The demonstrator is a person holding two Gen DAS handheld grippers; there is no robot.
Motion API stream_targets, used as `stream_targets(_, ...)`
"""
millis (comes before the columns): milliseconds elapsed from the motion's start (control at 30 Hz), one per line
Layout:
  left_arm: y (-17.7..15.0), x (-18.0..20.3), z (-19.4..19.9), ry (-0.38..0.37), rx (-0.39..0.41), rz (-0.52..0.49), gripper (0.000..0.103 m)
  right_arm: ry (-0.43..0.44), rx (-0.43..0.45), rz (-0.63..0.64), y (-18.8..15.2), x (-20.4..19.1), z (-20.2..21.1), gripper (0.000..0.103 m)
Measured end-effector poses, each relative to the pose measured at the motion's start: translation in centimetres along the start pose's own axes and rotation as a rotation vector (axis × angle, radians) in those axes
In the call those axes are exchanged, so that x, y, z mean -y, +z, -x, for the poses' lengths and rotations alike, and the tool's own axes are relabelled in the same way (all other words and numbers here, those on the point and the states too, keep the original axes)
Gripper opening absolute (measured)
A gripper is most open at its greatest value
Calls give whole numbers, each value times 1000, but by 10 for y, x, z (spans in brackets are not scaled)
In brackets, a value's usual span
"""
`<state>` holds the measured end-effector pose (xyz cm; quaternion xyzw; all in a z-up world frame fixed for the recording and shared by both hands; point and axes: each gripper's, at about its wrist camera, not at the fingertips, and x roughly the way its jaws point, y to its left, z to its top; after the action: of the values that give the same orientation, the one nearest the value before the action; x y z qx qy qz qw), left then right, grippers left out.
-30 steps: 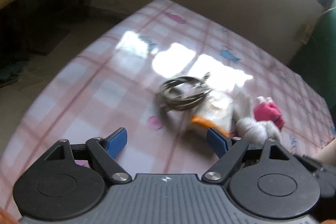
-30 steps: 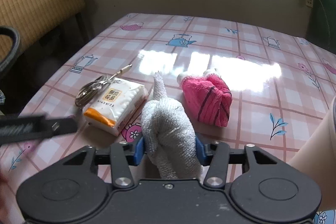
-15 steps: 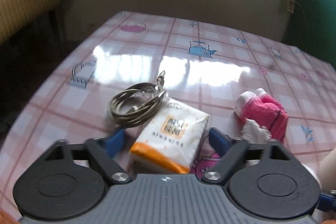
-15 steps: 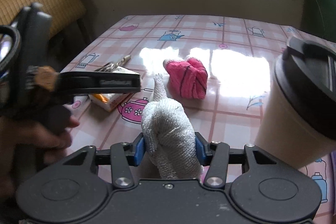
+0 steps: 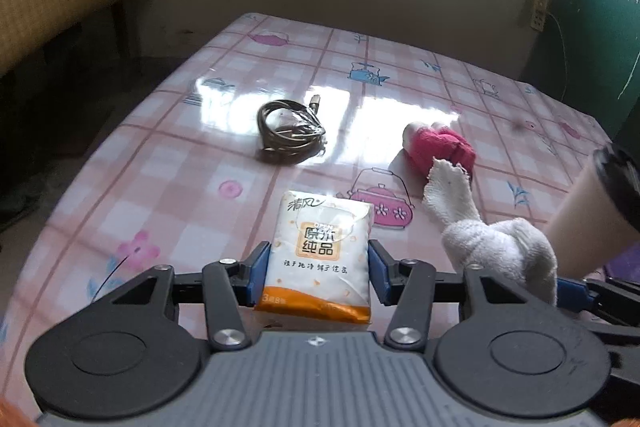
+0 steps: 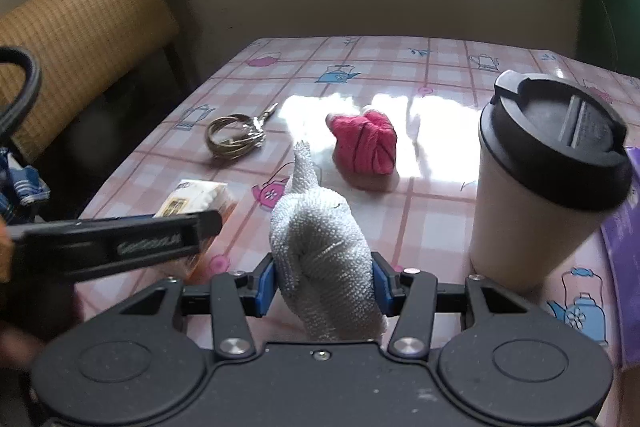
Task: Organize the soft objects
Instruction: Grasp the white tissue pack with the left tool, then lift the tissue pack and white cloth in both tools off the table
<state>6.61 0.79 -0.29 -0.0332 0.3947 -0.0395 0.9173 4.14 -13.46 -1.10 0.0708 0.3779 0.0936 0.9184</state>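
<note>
My left gripper [image 5: 316,277] is shut on a white and orange tissue pack [image 5: 320,255] and holds it over the near edge of the table. The pack also shows in the right wrist view [image 6: 200,201]. My right gripper [image 6: 324,285] is shut on a rolled white sock [image 6: 324,247], held above the table; the sock also shows at the right of the left wrist view [image 5: 496,243]. A rolled pink sock [image 6: 366,147] lies on the tablecloth beyond both grippers, and it shows in the left wrist view [image 5: 440,151].
A coiled cable [image 5: 290,131] lies at the far left of the checked tablecloth [image 5: 192,171]. A paper cup with a black lid [image 6: 548,183] stands to the right. A purple item [image 6: 624,251] lies at the right edge. A woven chair [image 6: 80,27] stands left of the table.
My left gripper closed on the tissue pack and pulled it back away from the cable. My right gripper drew back with the white sock, and the cup came into view.
</note>
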Motion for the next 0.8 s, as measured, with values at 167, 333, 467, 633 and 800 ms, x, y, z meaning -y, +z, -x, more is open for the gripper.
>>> stream_targets(167,9,10,24,25,15,6,52,15,41,0,4,-6,27,58)
stream_targets(333,12,19,46,43,36,11,52,9,82,9,9,-8,55,58)
stream_targets(467,14,21,56,52,53,7,52,0,99,-1,10,-7,69,58)
stream_targets(633,17,21,68,58,67,9,52,4,119,-2,14,-8,82,58)
stream_targets(800,20,24,75,59,80,5,52,4,133,1,13,-9,92,58)
